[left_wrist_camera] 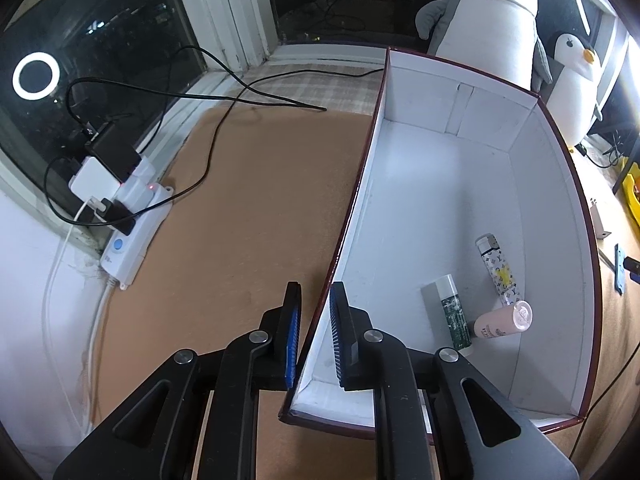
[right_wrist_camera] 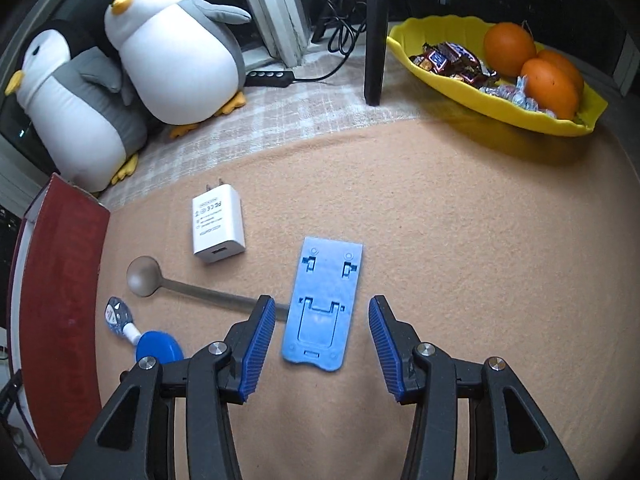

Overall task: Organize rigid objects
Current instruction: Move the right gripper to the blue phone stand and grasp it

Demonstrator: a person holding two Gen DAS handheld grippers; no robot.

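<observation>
My left gripper (left_wrist_camera: pixel 316 320) straddles the left wall of a white box with a dark red outside (left_wrist_camera: pixel 352 208), one finger on each side; whether the pads press the wall is unclear. Inside the box lie a patterned lighter (left_wrist_camera: pixel 498 270), a green-and-white tube (left_wrist_camera: pixel 454 312) and a pink bottle (left_wrist_camera: pixel 506 320). My right gripper (right_wrist_camera: pixel 322 344) is open just above the near end of a flat blue phone stand (right_wrist_camera: pixel 324 302) on the tan cloth. A white charger (right_wrist_camera: pixel 217 224), a metal spoon (right_wrist_camera: pixel 192 282) and a small blue-capped item (right_wrist_camera: pixel 138 336) lie to its left, beside the box's red wall (right_wrist_camera: pixel 64 300).
A power strip with plugs and cables (left_wrist_camera: pixel 124 208) lies on the left by the window. Two plush penguins (right_wrist_camera: pixel 120 72) sit at the back. A yellow bowl with oranges and sweets (right_wrist_camera: pixel 500 72) stands at the back right, with a black post (right_wrist_camera: pixel 376 32) beside it.
</observation>
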